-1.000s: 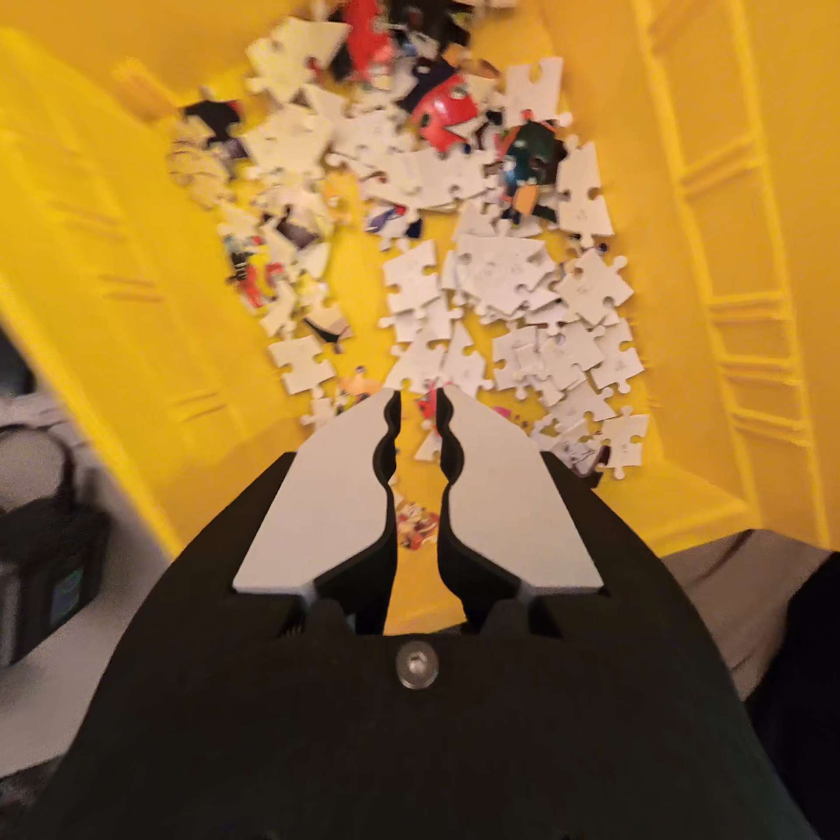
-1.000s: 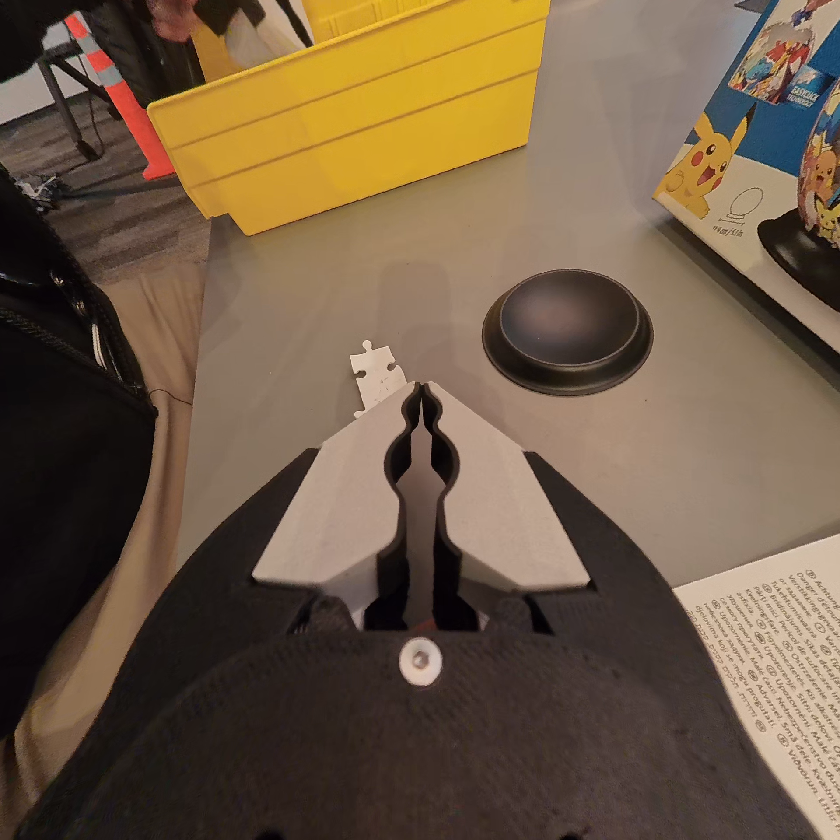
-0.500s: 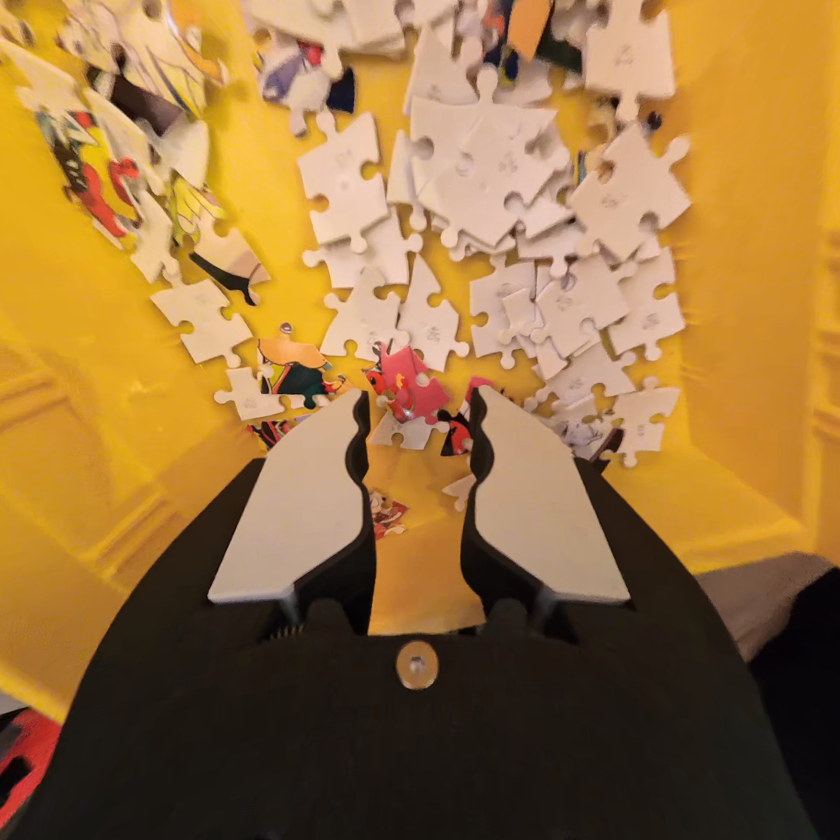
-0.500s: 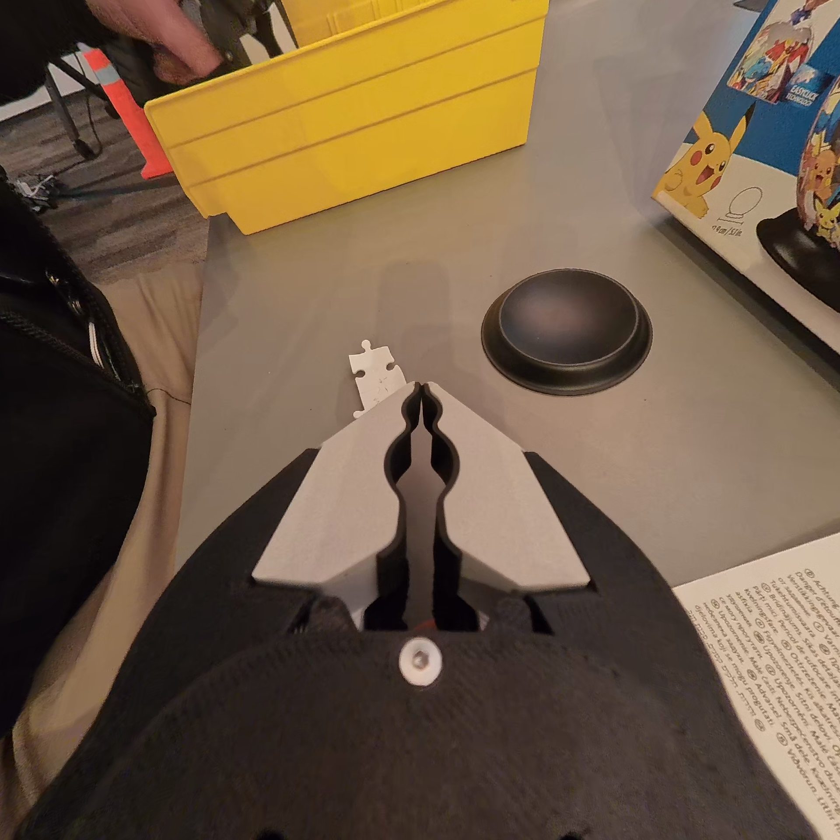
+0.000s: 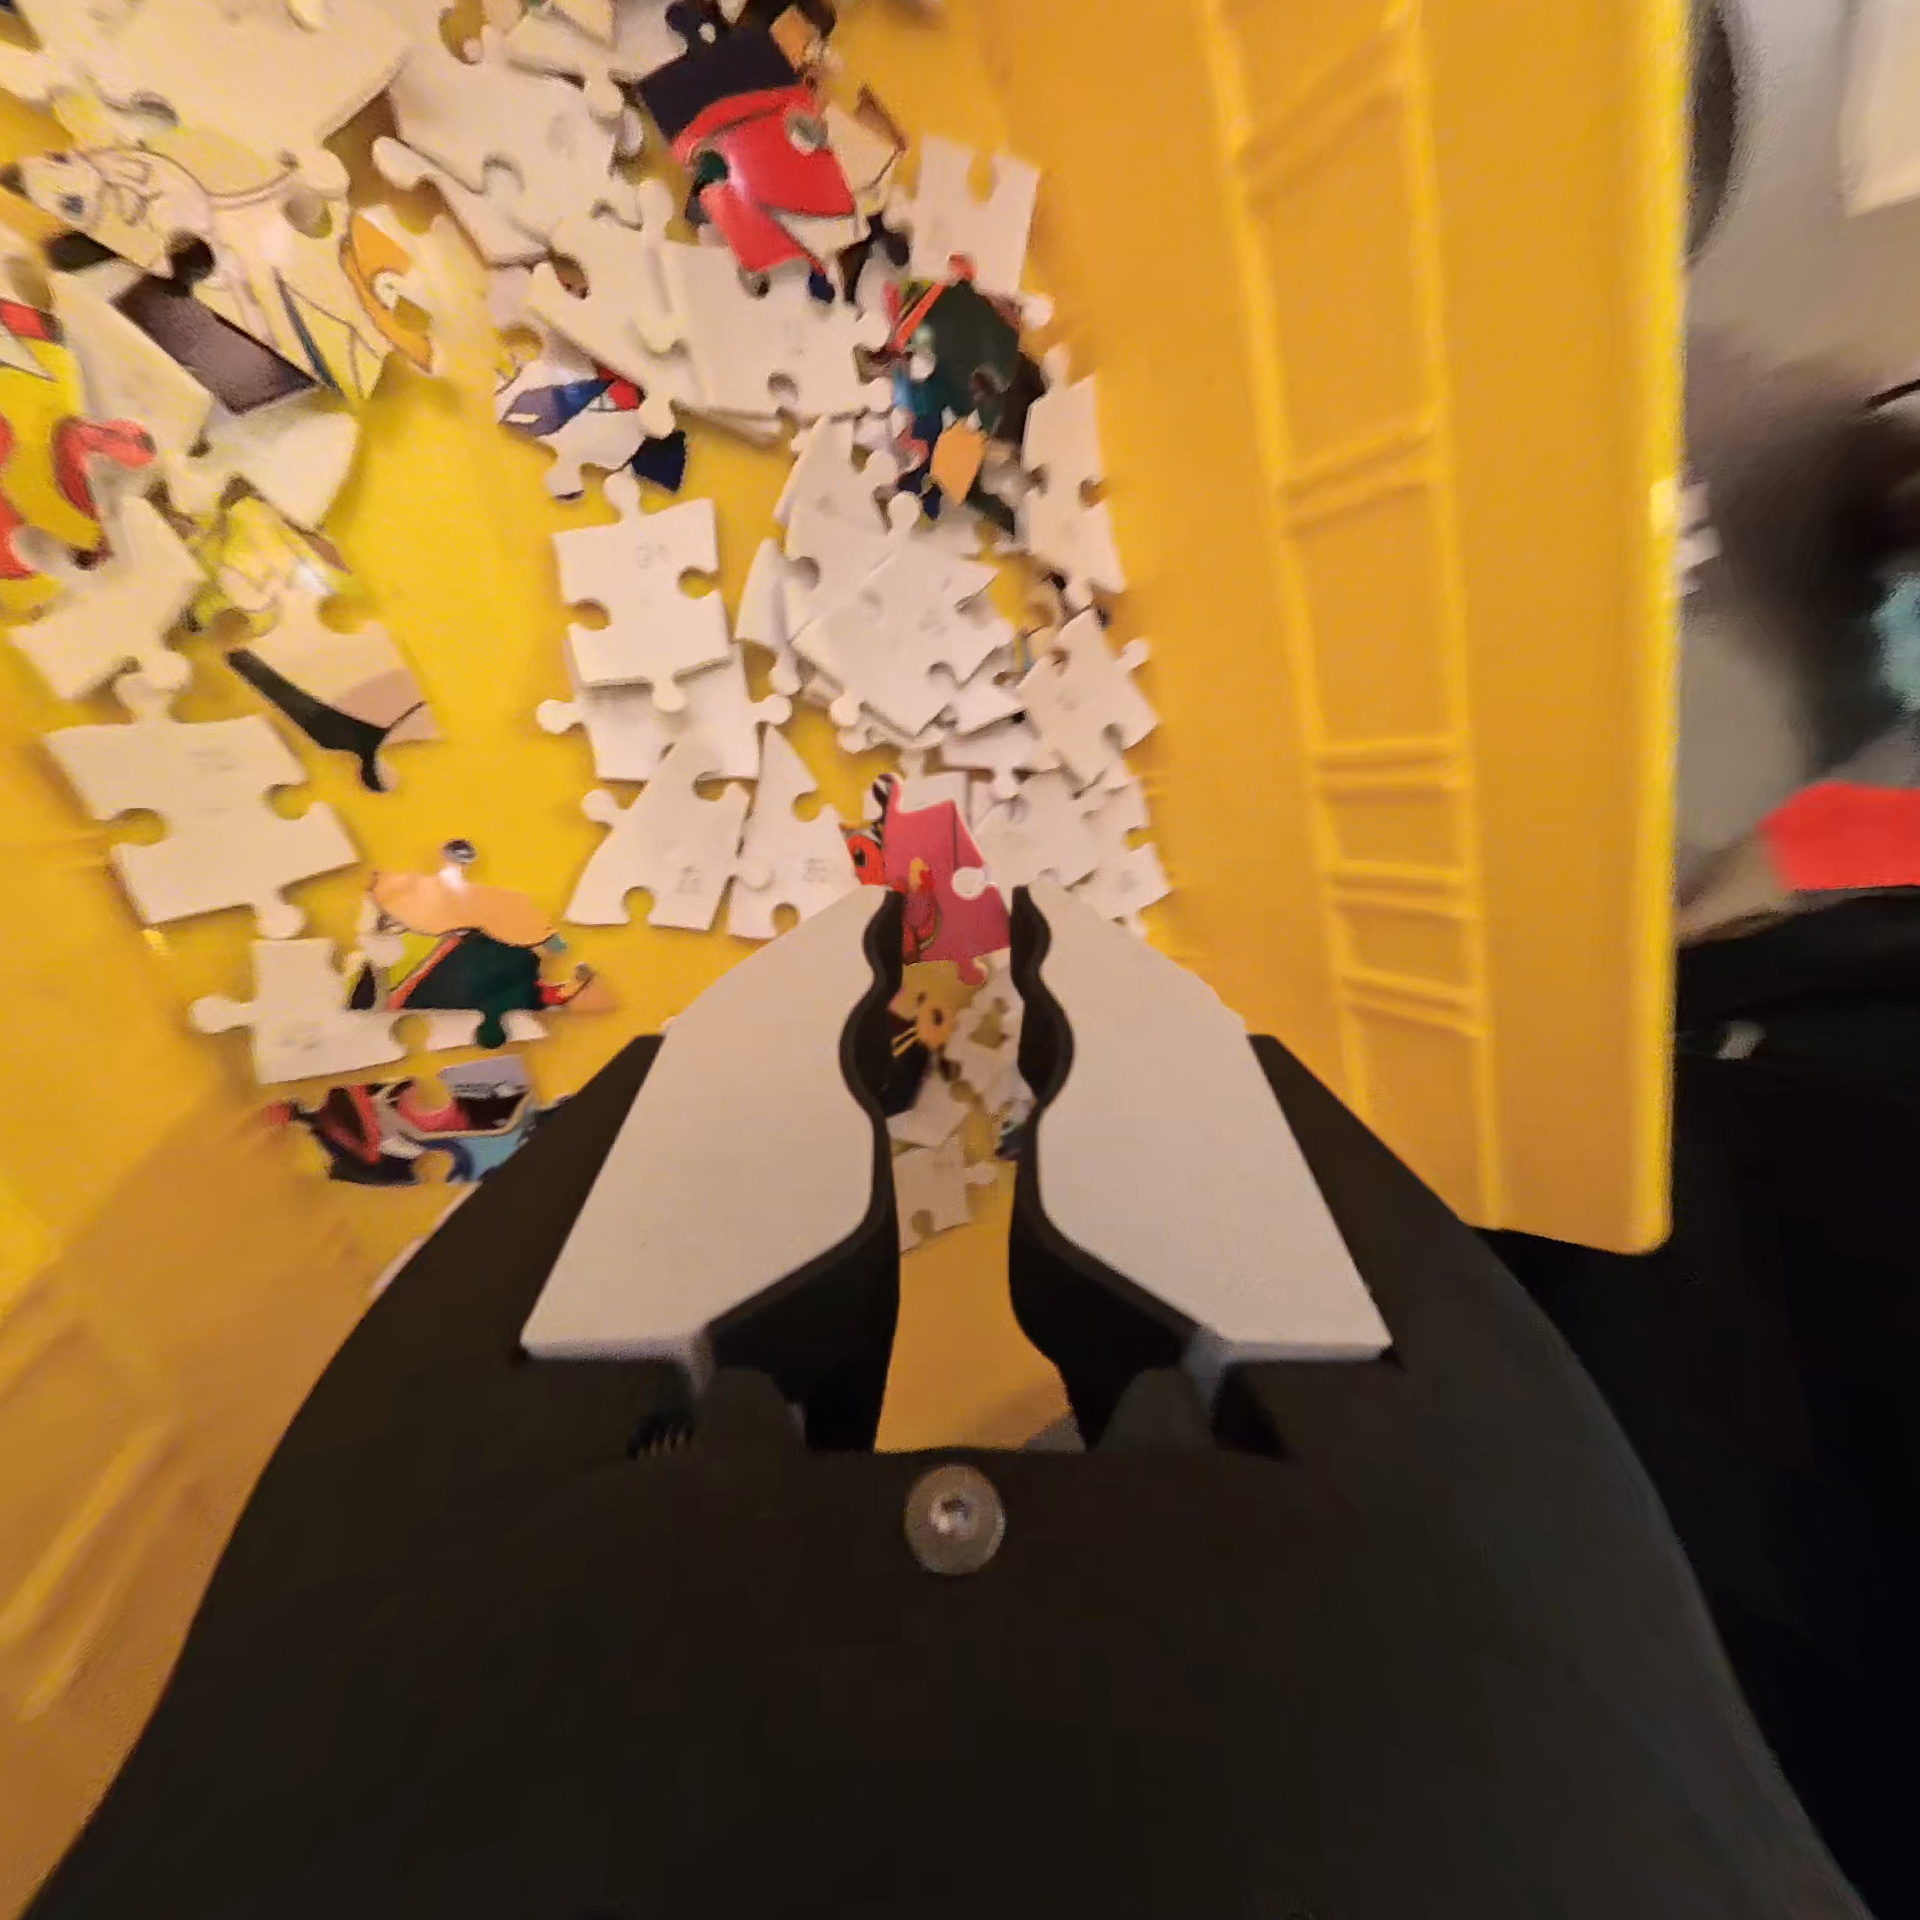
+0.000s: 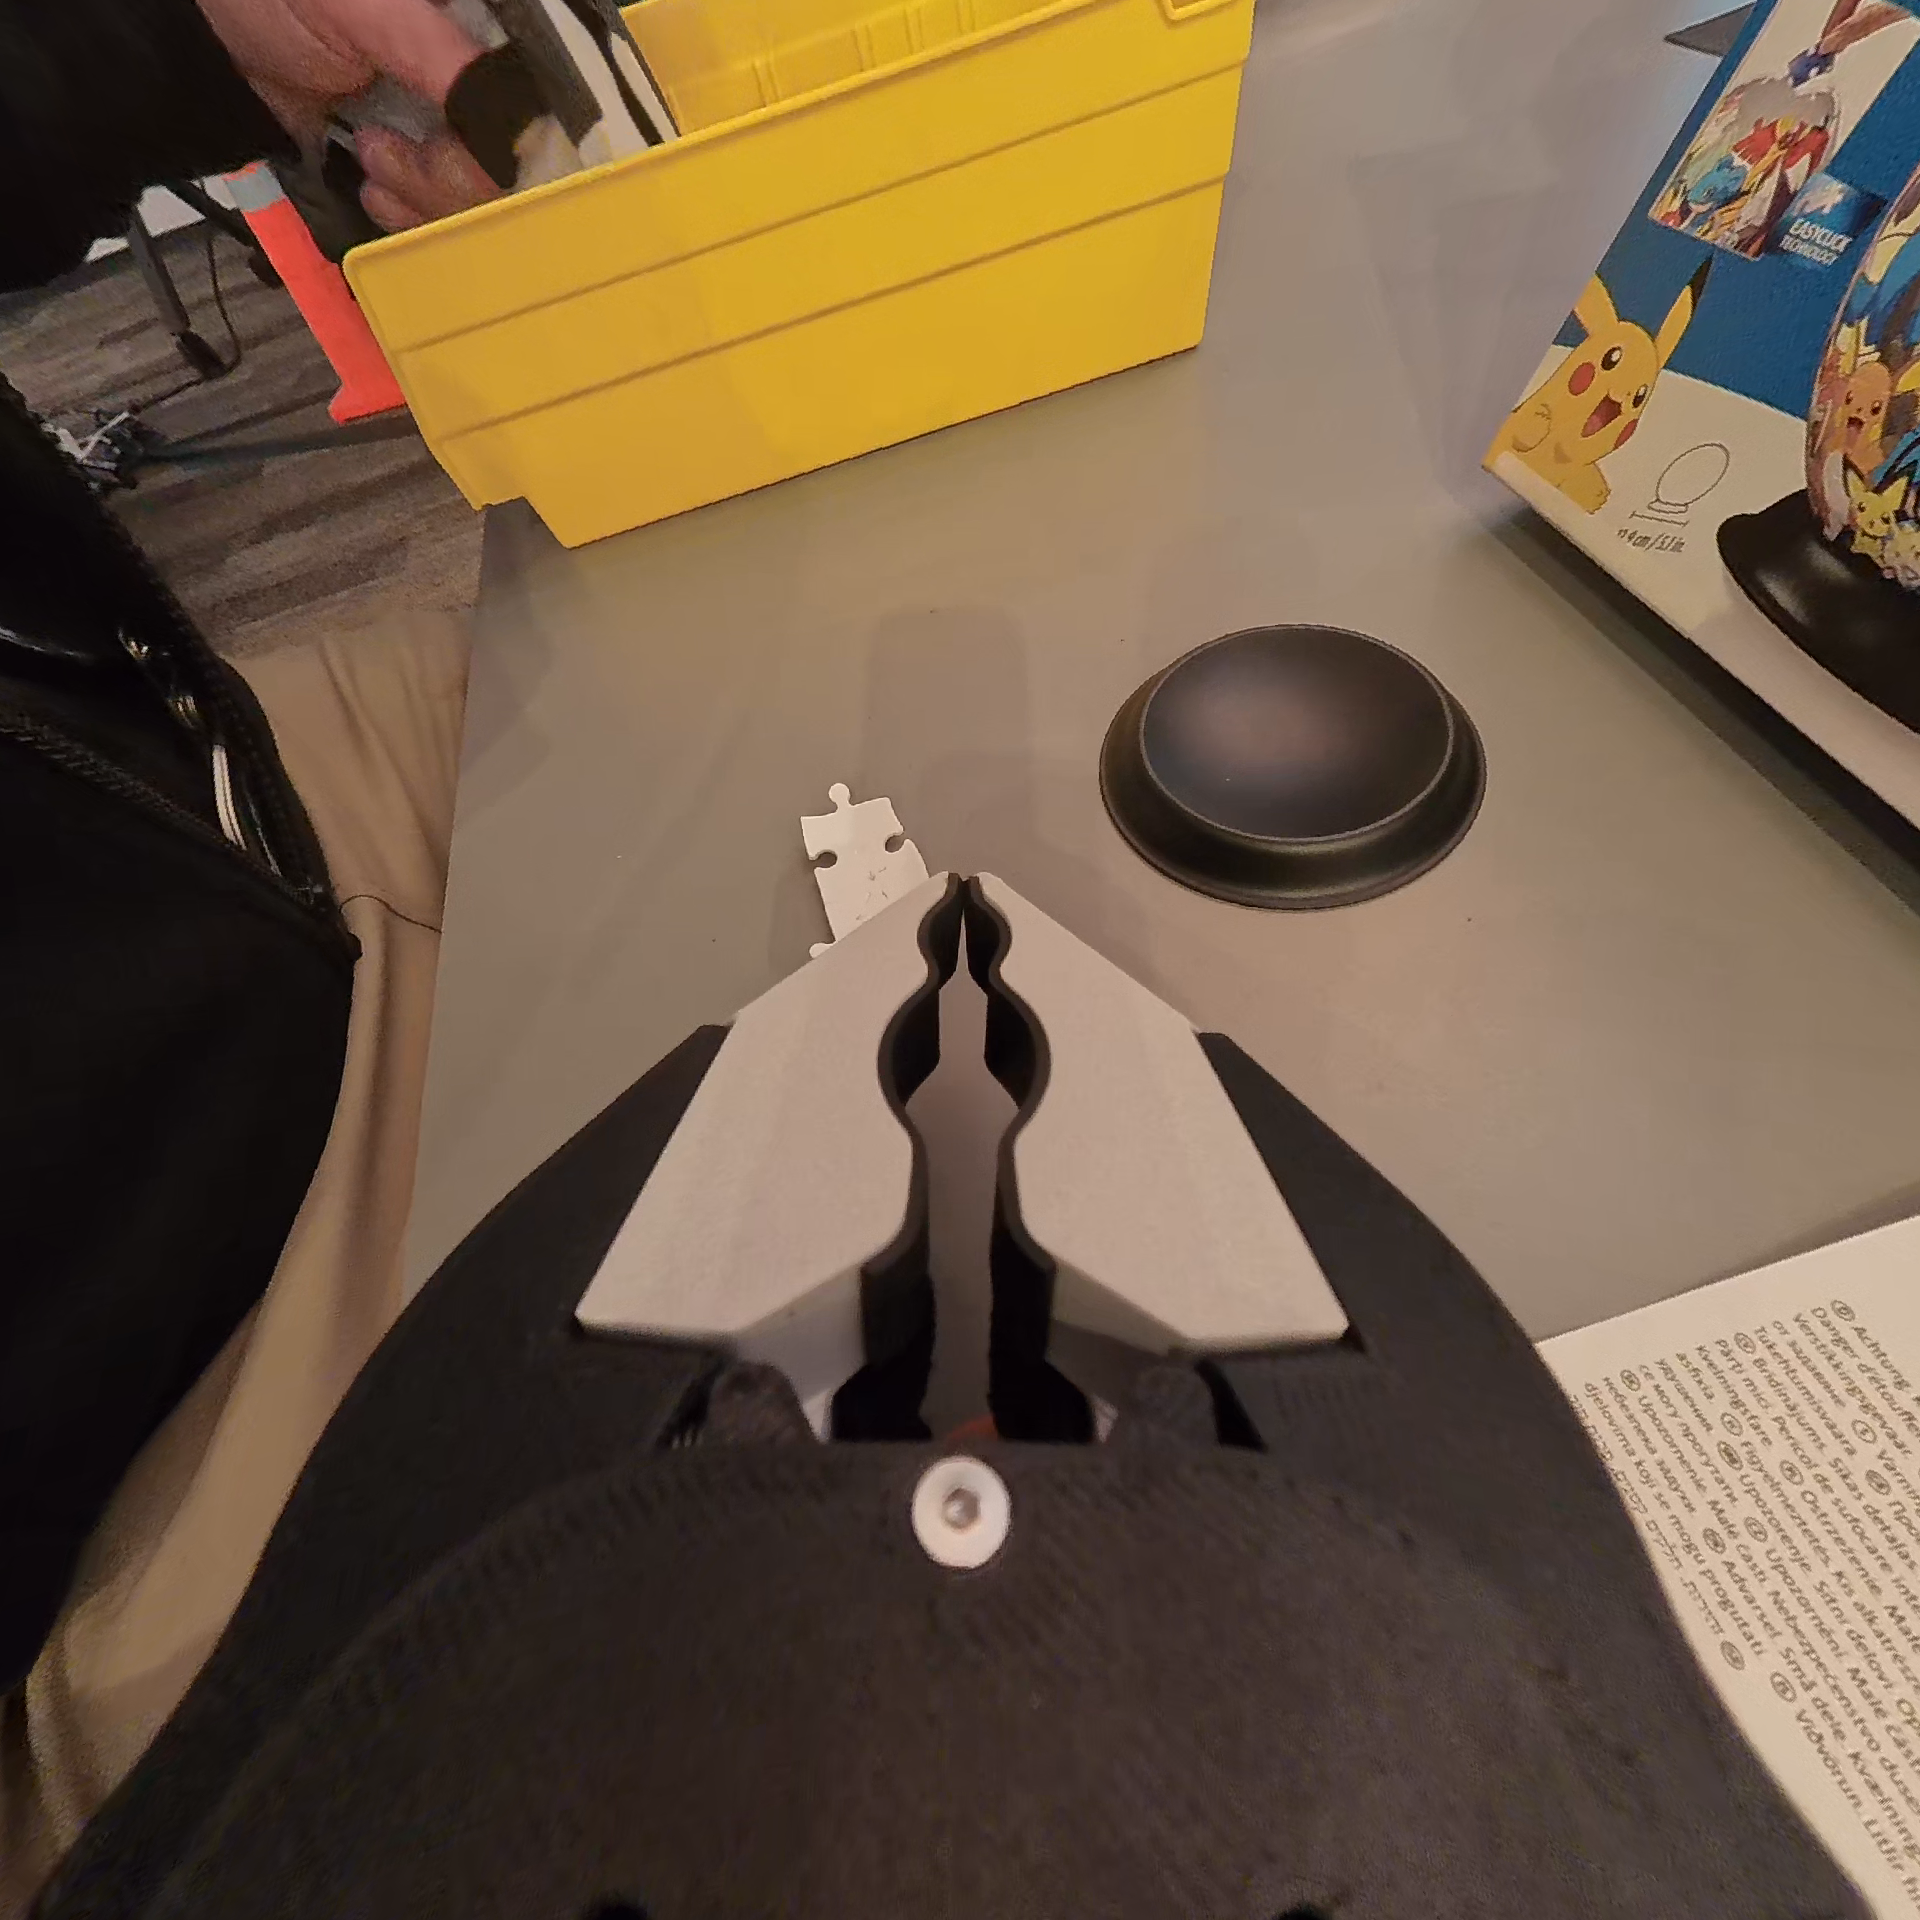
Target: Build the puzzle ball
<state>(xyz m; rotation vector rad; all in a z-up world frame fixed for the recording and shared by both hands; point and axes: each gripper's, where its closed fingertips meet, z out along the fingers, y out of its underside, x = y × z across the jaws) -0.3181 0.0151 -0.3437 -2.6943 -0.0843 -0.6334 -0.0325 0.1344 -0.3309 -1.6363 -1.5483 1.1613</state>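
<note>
**Left tool over loose pieces in bin; right tool closed beside one piece**

We find the left hand-held gripper [image 5: 948, 906] inside the yellow bin [image 5: 1351, 623], its jaws parted with nothing clamped. A pink puzzle piece [image 5: 940, 883] lies on the bin floor between the fingertips; whether they touch it, we cannot tell. Many puzzle pieces [image 5: 644, 613], mostly white side up, lie scattered across the bin floor.

We find the right hand-held gripper [image 6: 961, 909] over the grey tabletop [image 6: 1351, 1039], fingertips together and empty. A white puzzle piece [image 6: 862, 868] lies flat just beside its left fingertip. The black round stand [image 6: 1291, 764] sits nearby, with the puzzle box [image 6: 1714, 312] at the right edge and a printed sheet [image 6: 1766, 1455] at the near right corner.
</note>
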